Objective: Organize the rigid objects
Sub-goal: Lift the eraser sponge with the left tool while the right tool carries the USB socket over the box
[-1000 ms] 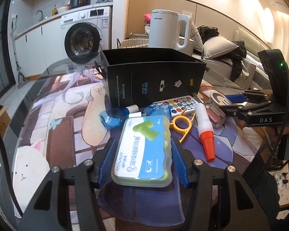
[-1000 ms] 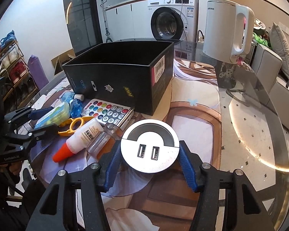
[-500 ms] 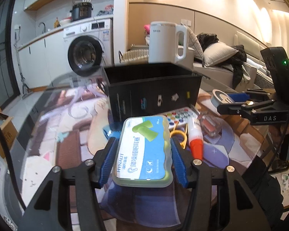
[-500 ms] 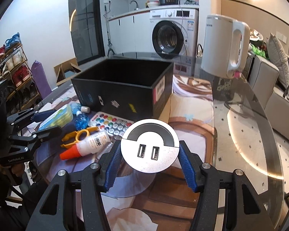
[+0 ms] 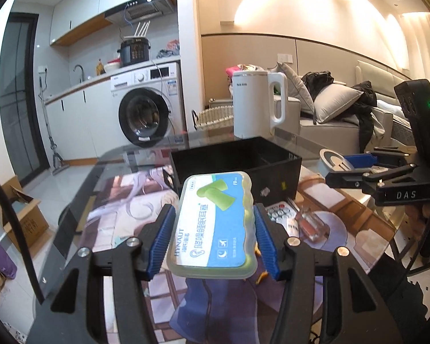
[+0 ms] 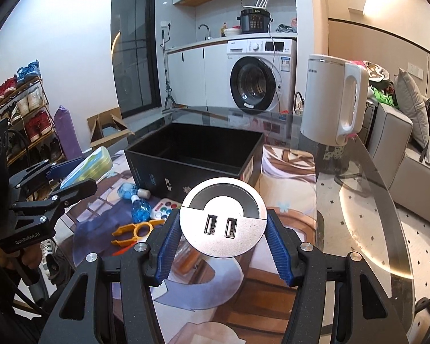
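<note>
In the left wrist view, the left hand-held gripper (image 5: 213, 239) is clenched on an earplug case (image 5: 215, 223) with a blue and green label; both blue pads (image 5: 161, 242) press its long sides, and the case is held in the air above the bench (image 5: 106, 200). At 12 o'clock from the case stands the open black box (image 5: 243, 160), and behind the box is a white kettle (image 5: 256, 103). At 3 o'clock from the case lie a remote with coloured buttons (image 5: 279, 210) and a small clear bottle (image 5: 311, 225). At 2 o'clock the right hand-held gripper (image 5: 355, 166) holds a round piece.

In the right wrist view, the right hand-held gripper (image 6: 222, 246) is grasping a round silver USB socket (image 6: 222, 218) by its two edges, lifted over the bench. The black box is at 12 o'clock, near the socket. At 9 o'clock lie a yellow plastic tool (image 6: 136, 229) and a blue bottle (image 6: 140, 209). The left hand-held gripper, at 10 o'clock, carries the earplug case beside the box.
</note>
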`<action>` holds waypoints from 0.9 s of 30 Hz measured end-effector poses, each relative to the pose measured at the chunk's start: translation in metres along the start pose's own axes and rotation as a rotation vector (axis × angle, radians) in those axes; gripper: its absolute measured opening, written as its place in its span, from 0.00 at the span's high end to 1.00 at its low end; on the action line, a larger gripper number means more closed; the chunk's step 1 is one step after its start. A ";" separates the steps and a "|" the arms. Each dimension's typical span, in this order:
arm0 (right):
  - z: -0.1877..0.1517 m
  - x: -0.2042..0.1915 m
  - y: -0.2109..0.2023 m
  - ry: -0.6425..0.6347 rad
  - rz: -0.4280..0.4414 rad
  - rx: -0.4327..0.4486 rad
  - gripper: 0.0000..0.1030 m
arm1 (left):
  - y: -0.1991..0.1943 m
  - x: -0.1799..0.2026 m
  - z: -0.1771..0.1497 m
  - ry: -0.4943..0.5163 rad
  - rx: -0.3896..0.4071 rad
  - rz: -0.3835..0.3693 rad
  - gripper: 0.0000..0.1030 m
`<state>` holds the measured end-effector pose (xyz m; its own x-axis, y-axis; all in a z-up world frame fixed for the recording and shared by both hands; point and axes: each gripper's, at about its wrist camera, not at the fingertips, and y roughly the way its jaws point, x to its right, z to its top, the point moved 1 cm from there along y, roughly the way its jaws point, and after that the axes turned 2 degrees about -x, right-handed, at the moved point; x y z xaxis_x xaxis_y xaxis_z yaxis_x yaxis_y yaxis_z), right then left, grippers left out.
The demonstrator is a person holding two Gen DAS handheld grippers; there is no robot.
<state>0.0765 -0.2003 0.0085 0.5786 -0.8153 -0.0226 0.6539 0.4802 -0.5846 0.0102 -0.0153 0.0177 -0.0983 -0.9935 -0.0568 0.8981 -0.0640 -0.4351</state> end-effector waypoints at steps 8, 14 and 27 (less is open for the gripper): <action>0.011 -0.006 -0.002 -0.011 0.002 0.024 0.43 | 0.005 0.002 0.020 0.021 0.044 -0.001 0.47; 0.026 -0.009 0.000 -0.029 0.001 0.044 0.43 | 0.016 -0.003 0.033 0.009 0.049 -0.010 0.47; 0.056 -0.009 0.023 -0.063 0.011 0.049 0.43 | 0.046 -0.018 0.060 -0.036 0.068 0.008 0.47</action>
<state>0.1135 -0.1637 0.0402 0.6142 -0.7888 0.0230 0.6696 0.5056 -0.5441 0.0790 -0.0064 0.0521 -0.0766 -0.9967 -0.0276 0.9258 -0.0608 -0.3730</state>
